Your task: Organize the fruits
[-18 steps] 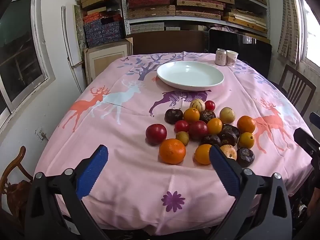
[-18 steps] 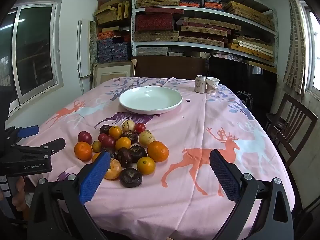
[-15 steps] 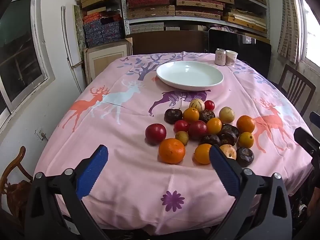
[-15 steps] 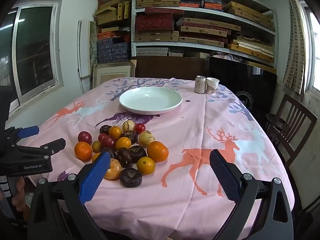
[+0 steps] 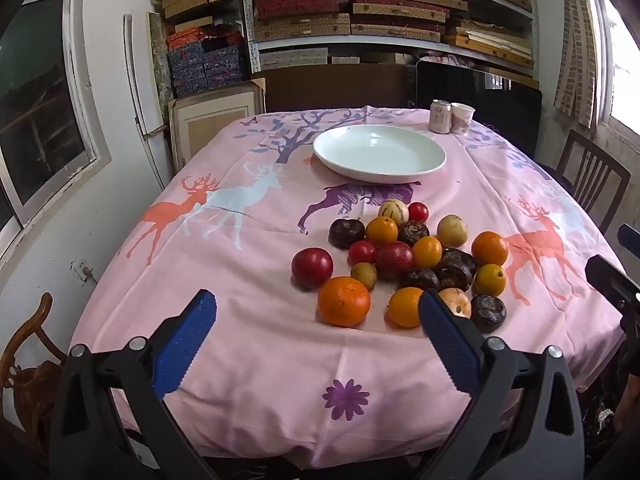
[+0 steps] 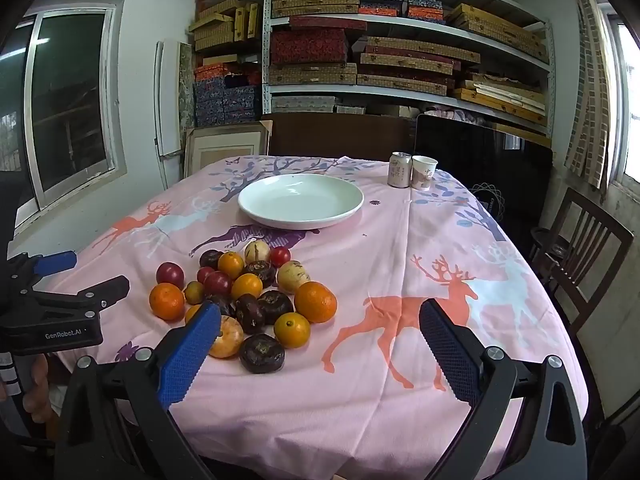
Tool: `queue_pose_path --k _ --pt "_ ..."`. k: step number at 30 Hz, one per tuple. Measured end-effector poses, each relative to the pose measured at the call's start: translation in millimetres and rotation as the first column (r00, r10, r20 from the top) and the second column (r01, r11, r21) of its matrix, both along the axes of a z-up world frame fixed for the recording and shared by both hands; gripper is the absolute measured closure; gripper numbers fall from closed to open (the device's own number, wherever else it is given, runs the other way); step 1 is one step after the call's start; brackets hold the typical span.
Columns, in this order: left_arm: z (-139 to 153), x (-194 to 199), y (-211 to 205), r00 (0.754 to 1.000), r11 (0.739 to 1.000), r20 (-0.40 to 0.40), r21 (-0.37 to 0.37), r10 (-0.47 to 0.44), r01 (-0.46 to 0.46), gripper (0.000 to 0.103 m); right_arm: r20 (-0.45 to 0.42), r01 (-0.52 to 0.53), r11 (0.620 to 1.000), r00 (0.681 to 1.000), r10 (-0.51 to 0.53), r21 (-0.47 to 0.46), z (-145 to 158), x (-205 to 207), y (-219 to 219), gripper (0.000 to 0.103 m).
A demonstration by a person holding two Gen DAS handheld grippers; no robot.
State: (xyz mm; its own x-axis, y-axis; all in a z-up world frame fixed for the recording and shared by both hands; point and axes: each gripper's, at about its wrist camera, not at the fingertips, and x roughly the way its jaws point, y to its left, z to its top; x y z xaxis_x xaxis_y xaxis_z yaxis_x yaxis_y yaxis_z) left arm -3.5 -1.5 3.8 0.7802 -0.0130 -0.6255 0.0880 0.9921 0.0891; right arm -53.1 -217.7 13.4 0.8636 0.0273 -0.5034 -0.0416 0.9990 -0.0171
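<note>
- Hovering over near edge of the tablecloth [image 5: 248, 264], left gripper [image 5: 318, 344] has jaws wide open w/ nothing between.
- Right gripper [image 6: 320, 344] also fully open, holding nothing.
- Fruits [image 5: 404, 264] lie in one heap on the cloth, between the grippers & the plate [image 5: 379, 153].
- Plate has no fruit in it; can [image 6: 399, 169] & cup [image 6: 423, 172] stand behind it.
</note>
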Motion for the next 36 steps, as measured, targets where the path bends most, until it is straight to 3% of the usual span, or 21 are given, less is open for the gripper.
queue_pose_path --k 36 --pt "2.2 -5.4 7.4 1.0 1.0 0.003 -0.006 0.002 -0.002 0.004 -0.011 0.014 1.0 1.0 -0.014 0.003 -0.7 2.5 -4.1 0.003"
